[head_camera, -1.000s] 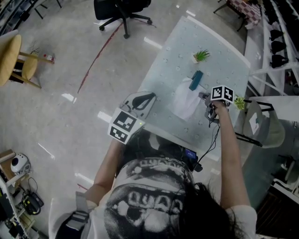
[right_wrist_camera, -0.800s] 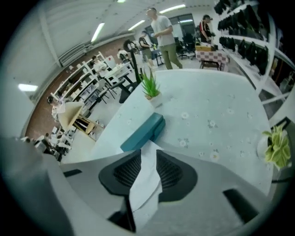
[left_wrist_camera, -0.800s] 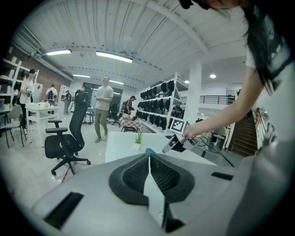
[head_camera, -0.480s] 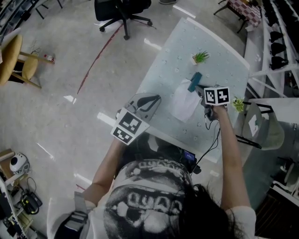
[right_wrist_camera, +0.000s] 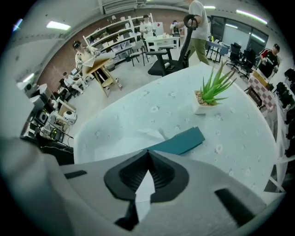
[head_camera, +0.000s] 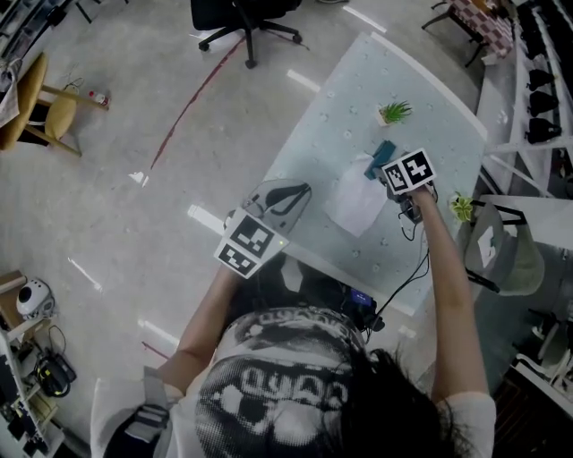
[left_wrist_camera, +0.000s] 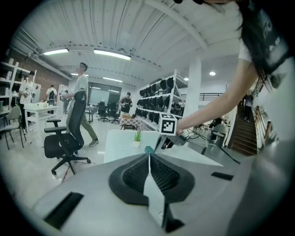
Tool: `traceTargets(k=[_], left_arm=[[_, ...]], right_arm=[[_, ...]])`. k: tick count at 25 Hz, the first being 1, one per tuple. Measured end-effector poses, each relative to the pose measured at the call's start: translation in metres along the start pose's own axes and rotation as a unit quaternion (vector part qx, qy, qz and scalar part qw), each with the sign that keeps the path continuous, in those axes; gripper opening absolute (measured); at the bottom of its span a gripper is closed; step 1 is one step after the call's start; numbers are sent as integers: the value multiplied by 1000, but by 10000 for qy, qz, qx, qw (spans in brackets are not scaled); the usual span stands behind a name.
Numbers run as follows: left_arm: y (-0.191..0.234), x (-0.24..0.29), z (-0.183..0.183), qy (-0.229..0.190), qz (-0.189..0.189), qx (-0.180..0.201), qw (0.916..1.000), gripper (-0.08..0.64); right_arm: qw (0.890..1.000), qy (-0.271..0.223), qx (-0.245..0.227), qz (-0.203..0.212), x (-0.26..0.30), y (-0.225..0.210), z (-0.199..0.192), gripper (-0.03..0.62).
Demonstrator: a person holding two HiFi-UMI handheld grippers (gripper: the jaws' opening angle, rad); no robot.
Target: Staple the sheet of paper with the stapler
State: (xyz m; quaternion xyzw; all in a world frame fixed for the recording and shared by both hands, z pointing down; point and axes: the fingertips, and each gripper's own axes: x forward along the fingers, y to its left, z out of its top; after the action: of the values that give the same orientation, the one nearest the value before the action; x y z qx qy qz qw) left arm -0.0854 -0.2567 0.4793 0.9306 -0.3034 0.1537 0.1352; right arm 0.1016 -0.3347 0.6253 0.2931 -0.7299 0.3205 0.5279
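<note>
One teal stapler lies on the pale worktop, pretty much right at the tips of the right gripper. In the right gripper view it's just past the jaws, angled off to their right. The sheet of paper is on the worktop a bit to the left of those jaws, and one corner runs up against the stapler's end. I honestly can't tell if it's actually in the slot.

The right jaws have just been closing, and they're pressed together with nothing between them. The left gripper is hanging out off the near edge of the worktop, well apart from the paper, with its jaws closed and empty too.

Further out past the stapler from the right jaws there's a small potted plant. An office chair stands on the floor beyond the worktop.
</note>
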Motion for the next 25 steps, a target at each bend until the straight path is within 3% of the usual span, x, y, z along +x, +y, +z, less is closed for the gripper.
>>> traceTargets(k=[19, 25], left_arm=[[-11, 35, 5, 40, -528, 112, 9985, 6], [-8, 34, 17, -125, -483, 159, 9986, 6]], right_arm=[[9966, 754, -196, 257, 6, 0, 1, 6], [9951, 888, -397, -161, 10, -5, -3, 5]])
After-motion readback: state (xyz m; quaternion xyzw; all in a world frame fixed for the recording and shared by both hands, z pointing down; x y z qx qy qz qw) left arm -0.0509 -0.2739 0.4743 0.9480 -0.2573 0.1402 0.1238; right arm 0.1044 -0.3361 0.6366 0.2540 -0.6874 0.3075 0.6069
